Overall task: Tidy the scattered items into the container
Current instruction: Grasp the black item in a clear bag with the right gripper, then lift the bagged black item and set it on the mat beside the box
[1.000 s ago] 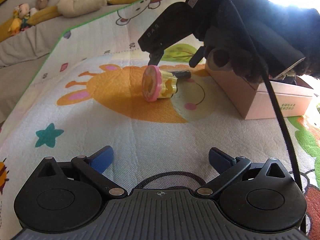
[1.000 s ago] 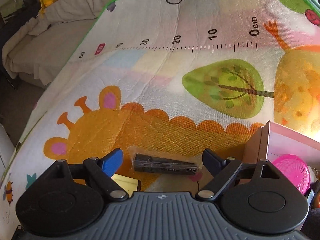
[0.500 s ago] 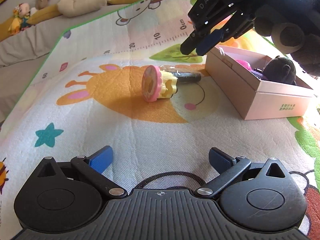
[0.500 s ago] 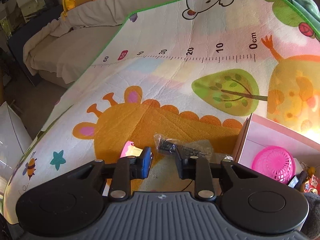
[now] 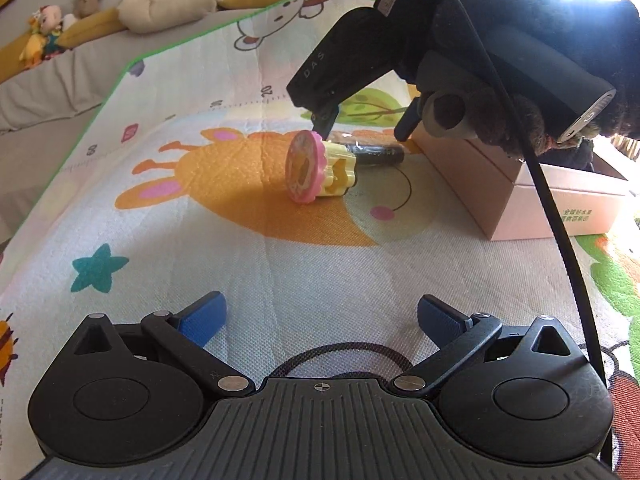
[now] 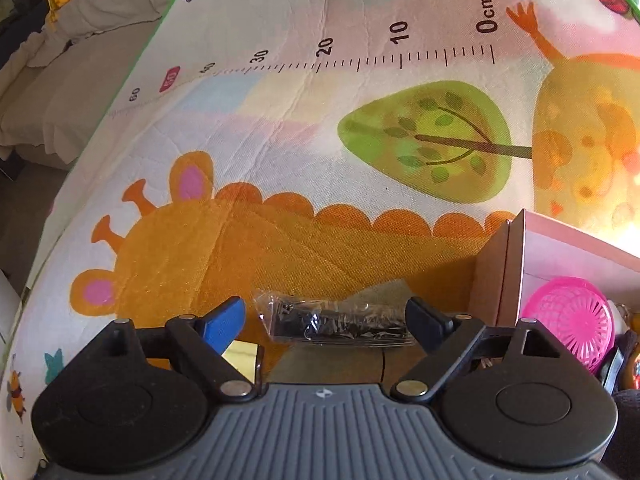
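Observation:
A black item in a clear plastic bag (image 6: 340, 320) lies on the play mat, between the open fingers of my right gripper (image 6: 328, 316). In the left wrist view the bag (image 5: 378, 154) lies behind a pink and yellow toy (image 5: 318, 172), with my right gripper (image 5: 364, 126) just above it. The pink box (image 5: 560, 208) stands to the right; its corner (image 6: 504, 264) shows in the right wrist view with a pink basket (image 6: 568, 320) inside. My left gripper (image 5: 320, 314) is open and empty, low over the mat.
The mat's green edge (image 5: 120, 76) runs along the left, with grey bedding and plush toys (image 5: 168, 0) beyond. A cable (image 5: 560, 240) hangs from the right gripper across the box.
My right gripper, shut and raised half a second ago, has opened and come back down around the bagged black item. The left gripper has stayed still.

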The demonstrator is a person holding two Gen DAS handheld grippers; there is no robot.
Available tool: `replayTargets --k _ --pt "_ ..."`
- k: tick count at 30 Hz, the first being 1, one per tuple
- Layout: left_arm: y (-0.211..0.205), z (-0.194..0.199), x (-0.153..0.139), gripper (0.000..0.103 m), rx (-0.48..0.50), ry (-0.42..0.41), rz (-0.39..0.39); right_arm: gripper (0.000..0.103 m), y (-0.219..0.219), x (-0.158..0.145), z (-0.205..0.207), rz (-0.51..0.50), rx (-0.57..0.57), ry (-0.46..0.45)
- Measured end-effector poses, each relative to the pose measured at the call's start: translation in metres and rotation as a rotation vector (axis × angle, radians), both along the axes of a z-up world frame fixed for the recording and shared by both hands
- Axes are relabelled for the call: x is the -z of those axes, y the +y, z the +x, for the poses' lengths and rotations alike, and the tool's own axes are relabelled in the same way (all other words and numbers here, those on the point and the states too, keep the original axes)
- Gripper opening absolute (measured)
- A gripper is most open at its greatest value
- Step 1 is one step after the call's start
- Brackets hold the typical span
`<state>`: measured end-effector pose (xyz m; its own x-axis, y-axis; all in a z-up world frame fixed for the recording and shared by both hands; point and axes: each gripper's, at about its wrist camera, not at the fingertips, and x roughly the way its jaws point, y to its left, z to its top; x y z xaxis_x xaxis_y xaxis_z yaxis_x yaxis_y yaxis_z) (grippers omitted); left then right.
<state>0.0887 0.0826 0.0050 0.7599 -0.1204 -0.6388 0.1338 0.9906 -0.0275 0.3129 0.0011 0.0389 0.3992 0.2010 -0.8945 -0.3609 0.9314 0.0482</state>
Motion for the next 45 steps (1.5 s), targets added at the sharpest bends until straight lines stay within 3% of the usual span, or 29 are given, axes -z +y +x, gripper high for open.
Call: replayTargets --k 2,4,7,10,16,17,19,24,25,27,30,32,35,41,43,45 --pt "0.000 0.000 0.000 0.103 0.001 0.000 -0.005 0.088 0.005 0.003 -0.003 -0.041 -0.034 -0.005" --pt "0.000 0.000 0.000 0.103 0.001 0.001 -0.003 0.062 0.008 0.002 -0.012 -0.085 -0.116 -0.032" --pt "-0.001 0.000 0.000 0.103 0.001 0.001 0.002 0.039 0.005 -0.007 -0.024 -0.086 -0.182 -0.056" --pt "-0.001 0.000 -0.001 0.103 0.001 0.001 0.005 0.023 -0.004 -0.016 -0.033 -0.047 -0.201 -0.033" --pt "-0.002 -0.001 0.000 0.103 -0.003 0.000 0.015 0.023 -0.015 -0.030 -0.038 0.021 -0.180 -0.010" --pt "-0.002 0.000 0.000 0.103 -0.003 0.000 0.015 0.028 -0.016 -0.030 -0.036 0.022 -0.169 -0.015" --pt "-0.002 0.000 0.000 0.103 -0.003 0.000 0.015 0.065 -0.014 -0.026 -0.029 0.005 -0.148 -0.020" --pt "-0.001 0.000 0.000 0.103 -0.002 -0.001 0.009 0.072 -0.001 -0.009 -0.010 -0.023 -0.034 0.038" --pt "0.000 0.000 0.000 0.103 -0.002 -0.001 0.006 0.084 0.002 -0.005 -0.007 -0.026 -0.019 0.054" --pt "0.001 -0.001 -0.001 0.103 -0.002 -0.003 -0.002 0.095 0.010 0.002 -0.004 -0.064 -0.032 0.058" --pt "0.002 -0.001 -0.001 0.103 -0.002 -0.004 -0.013 0.100 0.018 0.010 -0.003 -0.131 -0.099 0.036" --pt "0.002 -0.001 -0.001 0.103 -0.001 -0.005 -0.018 0.100 0.015 0.012 -0.001 -0.143 -0.116 0.035" --pt "0.003 -0.001 -0.001 0.103 0.000 -0.004 -0.023 0.089 0.009 0.008 -0.005 -0.131 -0.140 0.030" --pt "0.004 -0.002 -0.002 0.103 0.001 -0.009 -0.030 0.057 -0.001 -0.007 -0.033 -0.069 -0.205 0.059" --pt "0.008 -0.006 -0.004 0.103 0.016 -0.016 -0.053 0.037 -0.002 -0.005 -0.045 -0.025 -0.225 0.132" --pt "0.010 -0.011 -0.006 0.103 0.039 -0.006 -0.063 0.035 -0.002 -0.001 -0.061 -0.013 -0.258 0.158"
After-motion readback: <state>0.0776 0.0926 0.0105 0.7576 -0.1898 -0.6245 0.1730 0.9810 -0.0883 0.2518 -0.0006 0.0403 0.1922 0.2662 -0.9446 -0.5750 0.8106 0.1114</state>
